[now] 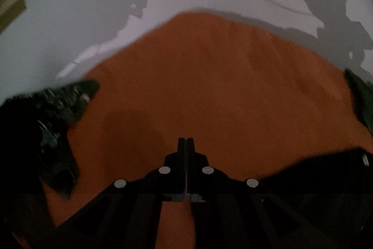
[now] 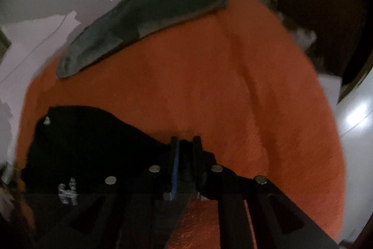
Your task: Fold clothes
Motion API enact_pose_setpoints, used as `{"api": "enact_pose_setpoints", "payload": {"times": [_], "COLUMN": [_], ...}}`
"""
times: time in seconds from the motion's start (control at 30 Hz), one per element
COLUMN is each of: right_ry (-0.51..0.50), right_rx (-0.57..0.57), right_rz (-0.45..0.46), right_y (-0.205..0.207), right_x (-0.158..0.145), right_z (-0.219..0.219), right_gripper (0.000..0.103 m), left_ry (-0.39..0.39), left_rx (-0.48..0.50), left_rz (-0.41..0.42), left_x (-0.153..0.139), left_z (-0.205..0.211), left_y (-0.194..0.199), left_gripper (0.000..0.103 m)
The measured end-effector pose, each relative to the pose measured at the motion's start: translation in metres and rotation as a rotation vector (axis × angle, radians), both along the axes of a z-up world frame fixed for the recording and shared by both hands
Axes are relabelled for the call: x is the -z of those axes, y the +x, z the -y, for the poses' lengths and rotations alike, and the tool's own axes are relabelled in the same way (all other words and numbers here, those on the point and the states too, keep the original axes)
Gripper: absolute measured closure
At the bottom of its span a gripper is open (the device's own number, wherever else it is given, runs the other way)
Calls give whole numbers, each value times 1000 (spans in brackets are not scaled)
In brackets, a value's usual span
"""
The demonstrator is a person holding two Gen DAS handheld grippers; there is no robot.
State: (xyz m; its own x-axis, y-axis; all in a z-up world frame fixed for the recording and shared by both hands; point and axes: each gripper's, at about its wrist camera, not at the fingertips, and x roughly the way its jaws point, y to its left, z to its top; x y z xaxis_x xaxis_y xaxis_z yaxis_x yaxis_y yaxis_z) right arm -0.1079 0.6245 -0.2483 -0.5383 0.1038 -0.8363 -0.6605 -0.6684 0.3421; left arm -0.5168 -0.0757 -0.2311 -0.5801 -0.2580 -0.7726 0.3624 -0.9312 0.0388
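White counter [image 1: 70, 15] carries the orange garment [image 1: 209, 85], spread flat with dark trim pieces at its edges. Left gripper [image 1: 185, 144] fingers pinched shut on its near hem, likely to lift a fold; right gripper [image 2: 185, 144] fingers slightly parted, grip uncertain.

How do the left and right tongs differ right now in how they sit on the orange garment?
The left tongs have their tips pressed together, with no gap showing; the right tongs show a narrow gap between the tips. The left tongs sit over flat, smooth orange garment; the right tongs sit at a crease where the cloth bunches. Whether either pinches cloth I cannot tell. Both point down at the same garment.
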Motion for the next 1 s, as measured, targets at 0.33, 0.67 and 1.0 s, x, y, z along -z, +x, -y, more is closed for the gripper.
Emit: {"api": "enact_pose_setpoints", "payload": {"times": [0.33,0.67,1.0], "right_ry": [-219,-450,-466], "right_rx": [17,-219,-217], "right_rz": [-117,-8,28], "right_y": [134,231,275], "right_x": [4,29,56], "right_z": [85,244,323], "right_gripper": [44,44,71], "left_ry": [250,456,533], "left_rx": [228,428,391], "left_rz": [163,416,360], "left_x": [9,64,82], "left_z": [-21,-29,-26], "left_y": [196,358,406], "left_gripper": [44,43,43]}}
